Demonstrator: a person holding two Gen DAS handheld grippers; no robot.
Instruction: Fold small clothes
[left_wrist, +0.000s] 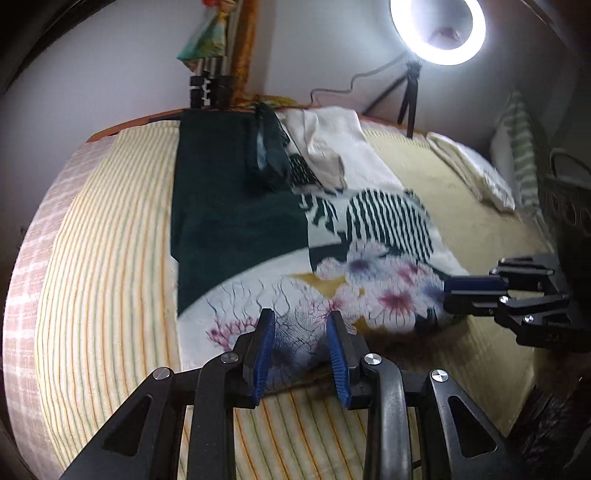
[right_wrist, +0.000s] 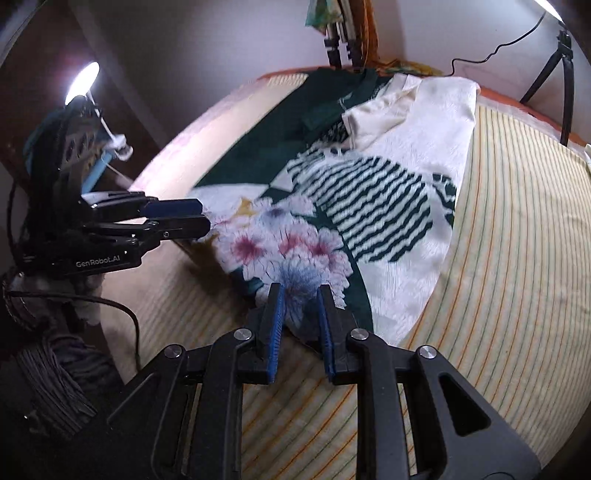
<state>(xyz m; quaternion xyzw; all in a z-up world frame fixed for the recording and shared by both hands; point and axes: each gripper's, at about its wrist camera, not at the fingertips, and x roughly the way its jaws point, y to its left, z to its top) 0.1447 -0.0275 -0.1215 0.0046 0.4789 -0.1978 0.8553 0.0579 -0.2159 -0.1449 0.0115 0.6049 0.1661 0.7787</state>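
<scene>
Two grippers share one hem: your left gripper (left_wrist: 301, 350) and your right gripper (right_wrist: 300, 325) each have their blue fingers pinched on the near edge of the patterned garment (left_wrist: 332, 266), the cloth bunched between the pads. The garment lies spread on the striped bed (left_wrist: 110, 258), its collar at the far end below the ring light (left_wrist: 437, 31). You look to be starting the first fold. Next, lift both corners evenly and carry them toward the collar, keeping the hem taut and square.
</scene>
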